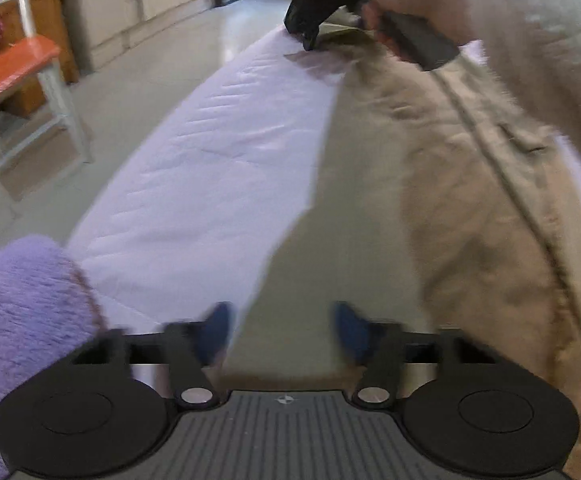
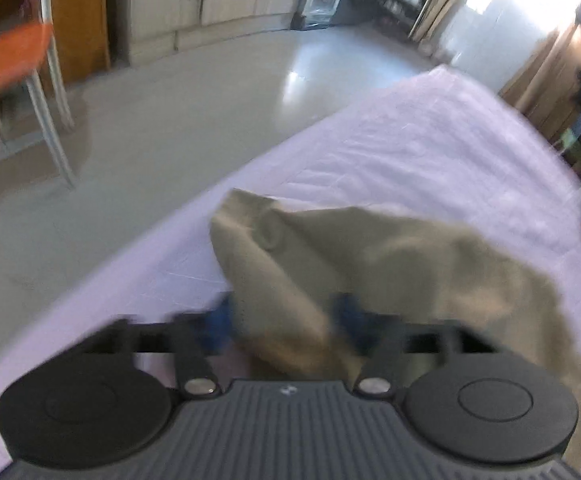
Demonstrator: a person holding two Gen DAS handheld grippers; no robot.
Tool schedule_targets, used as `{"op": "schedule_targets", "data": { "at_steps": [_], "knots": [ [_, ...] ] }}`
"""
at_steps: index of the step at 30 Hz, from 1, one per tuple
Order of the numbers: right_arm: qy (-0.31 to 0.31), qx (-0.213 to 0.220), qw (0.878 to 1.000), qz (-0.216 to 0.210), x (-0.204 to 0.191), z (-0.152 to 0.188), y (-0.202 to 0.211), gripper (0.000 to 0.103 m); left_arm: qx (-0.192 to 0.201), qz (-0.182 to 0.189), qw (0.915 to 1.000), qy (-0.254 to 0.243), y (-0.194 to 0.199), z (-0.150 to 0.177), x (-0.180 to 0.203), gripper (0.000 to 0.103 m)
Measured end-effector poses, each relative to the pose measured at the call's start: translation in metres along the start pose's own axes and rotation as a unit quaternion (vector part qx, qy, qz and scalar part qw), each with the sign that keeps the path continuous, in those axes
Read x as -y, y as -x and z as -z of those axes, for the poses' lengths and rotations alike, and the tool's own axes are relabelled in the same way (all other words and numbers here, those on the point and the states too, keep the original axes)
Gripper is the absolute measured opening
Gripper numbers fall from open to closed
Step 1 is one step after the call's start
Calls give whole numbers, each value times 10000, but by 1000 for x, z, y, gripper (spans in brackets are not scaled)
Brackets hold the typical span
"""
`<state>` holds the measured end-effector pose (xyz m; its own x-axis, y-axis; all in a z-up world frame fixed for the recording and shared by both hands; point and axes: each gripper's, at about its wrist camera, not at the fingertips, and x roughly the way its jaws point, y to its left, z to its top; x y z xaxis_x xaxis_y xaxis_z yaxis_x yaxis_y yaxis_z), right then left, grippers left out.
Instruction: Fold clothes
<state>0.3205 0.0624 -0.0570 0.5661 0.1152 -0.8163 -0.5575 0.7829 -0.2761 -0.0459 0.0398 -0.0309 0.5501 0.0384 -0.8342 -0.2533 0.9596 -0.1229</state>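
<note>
Beyond khaki trousers [image 1: 470,184], stool [image 1: 14,68].

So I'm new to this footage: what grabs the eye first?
The khaki garment dominates, spread over the lilac sheet on the right of the left wrist view. At its far end the right gripper has cloth between its fingers; the left gripper is open over the garment's near edge. An orange-seated chair stands left.

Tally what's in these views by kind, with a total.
Khaki garment: 1
Lilac bed sheet: 1
Fuzzy purple item: 1
Orange-seated chair: 1
Hand-held gripper: 2, left and right
Total: 6
</note>
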Motion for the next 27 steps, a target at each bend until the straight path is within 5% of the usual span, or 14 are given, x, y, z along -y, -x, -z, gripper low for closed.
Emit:
{"op": "schedule_targets", "data": {
  "at_steps": [6,18,21,27],
  "knots": [
    [628,98,9973,371,-13,8,6,20,174,373,9991,95,7,2,0,9],
    [-1311,533,9892,-375,79,13,38,13,445,1157,9922,-86,23,-5,26,4],
    [-2073,722,9737,-604,123,29,48,13,481,1550,9862,-327,28,-5,46,4],
    [-3846,710,9172,-759,228,114,55,16,289,2379,9662,-948,31,4,95,4]
  ]
}}
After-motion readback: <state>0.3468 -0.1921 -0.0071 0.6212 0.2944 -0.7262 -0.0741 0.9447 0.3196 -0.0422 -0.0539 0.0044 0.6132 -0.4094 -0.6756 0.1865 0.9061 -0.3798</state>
